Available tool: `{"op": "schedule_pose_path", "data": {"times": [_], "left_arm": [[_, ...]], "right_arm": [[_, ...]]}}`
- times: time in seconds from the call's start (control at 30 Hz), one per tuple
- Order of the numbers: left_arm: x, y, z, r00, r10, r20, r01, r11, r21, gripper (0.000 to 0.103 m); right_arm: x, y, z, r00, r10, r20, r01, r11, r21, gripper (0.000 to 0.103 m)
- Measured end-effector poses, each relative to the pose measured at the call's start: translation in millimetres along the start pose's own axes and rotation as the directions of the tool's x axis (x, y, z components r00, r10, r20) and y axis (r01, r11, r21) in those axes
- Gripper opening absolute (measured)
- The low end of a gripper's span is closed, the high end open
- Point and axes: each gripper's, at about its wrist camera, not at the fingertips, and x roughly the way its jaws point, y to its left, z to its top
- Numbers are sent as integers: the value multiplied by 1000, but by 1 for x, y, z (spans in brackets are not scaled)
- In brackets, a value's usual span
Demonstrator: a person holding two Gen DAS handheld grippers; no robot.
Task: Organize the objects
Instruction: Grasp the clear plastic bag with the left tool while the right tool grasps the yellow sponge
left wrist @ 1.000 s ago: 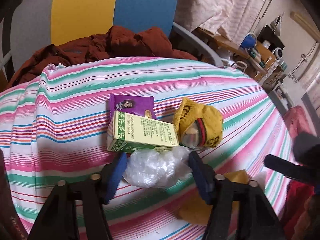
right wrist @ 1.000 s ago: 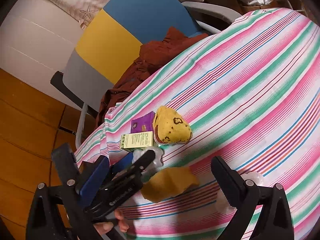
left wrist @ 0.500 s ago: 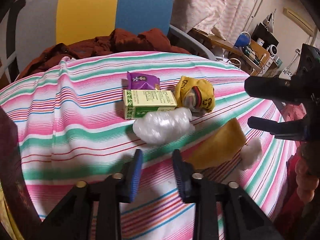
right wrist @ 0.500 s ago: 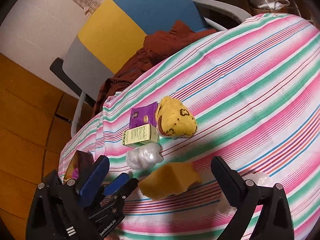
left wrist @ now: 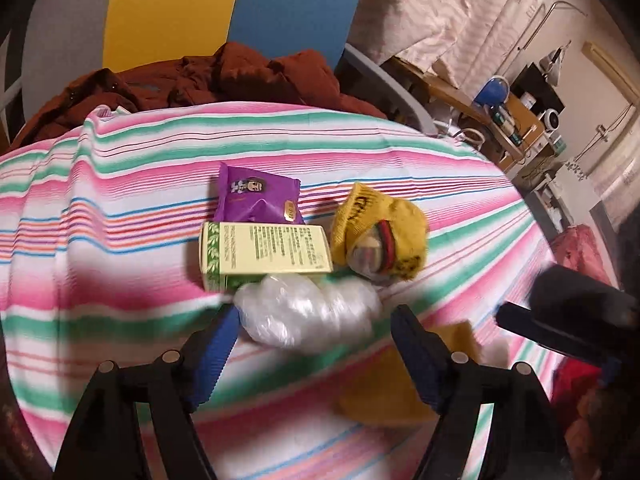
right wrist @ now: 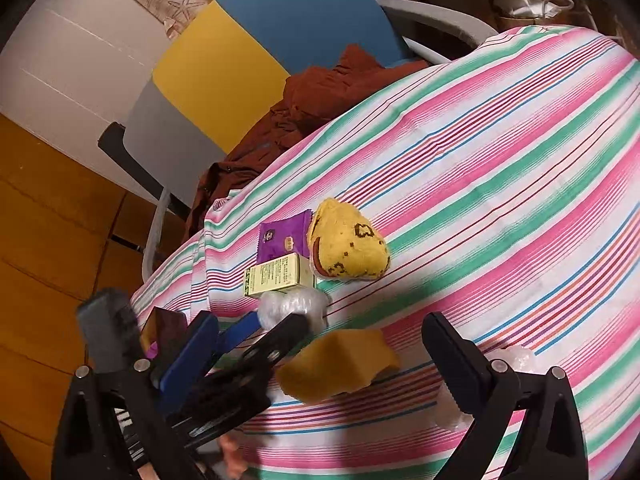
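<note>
A crumpled clear plastic bag (left wrist: 308,312) lies on the striped tablecloth (left wrist: 120,208), between the fingers of my open left gripper (left wrist: 316,340); its left pad is near the bag's edge and its right finger stands apart. Just behind the bag lie a pale green box (left wrist: 264,252), a purple snack packet (left wrist: 258,196) and a yellow knit sock (left wrist: 380,236). The right wrist view shows the left gripper (right wrist: 280,316) straddling the bag (right wrist: 292,304). My right gripper (right wrist: 320,324) is open and empty above a yellow cloth (right wrist: 336,360).
A small white plastic wad (right wrist: 516,360) lies by the right gripper's right finger. A rust-brown garment (left wrist: 224,76) is heaped on a chair with a yellow and blue back (left wrist: 224,12) behind the table. A cluttered desk (left wrist: 500,120) stands at the far right.
The left gripper has moved forward to the plastic bag and opened wide; half a second ago it was pulled back with its fingers close together. The right gripper has barely moved.
</note>
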Motion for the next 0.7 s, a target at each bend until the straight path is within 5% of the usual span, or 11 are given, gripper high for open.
{"op": "schedule_pose_path", "data": {"times": [0.17, 0.27, 0.7], "left_arm": [[13, 4, 0, 1000, 8, -9, -8, 1000, 14, 66], [9, 2, -7, 1000, 16, -9, -16, 998, 53, 45], [-78, 16, -54, 992, 56, 117, -59, 998, 29, 44]], "right_arm": [[5, -2, 0, 1000, -9, -19, 9, 1000, 2, 102], [7, -3, 0, 999, -15, -28, 14, 1000, -2, 102], [29, 24, -15, 989, -103, -106, 81, 977, -197, 102]]}}
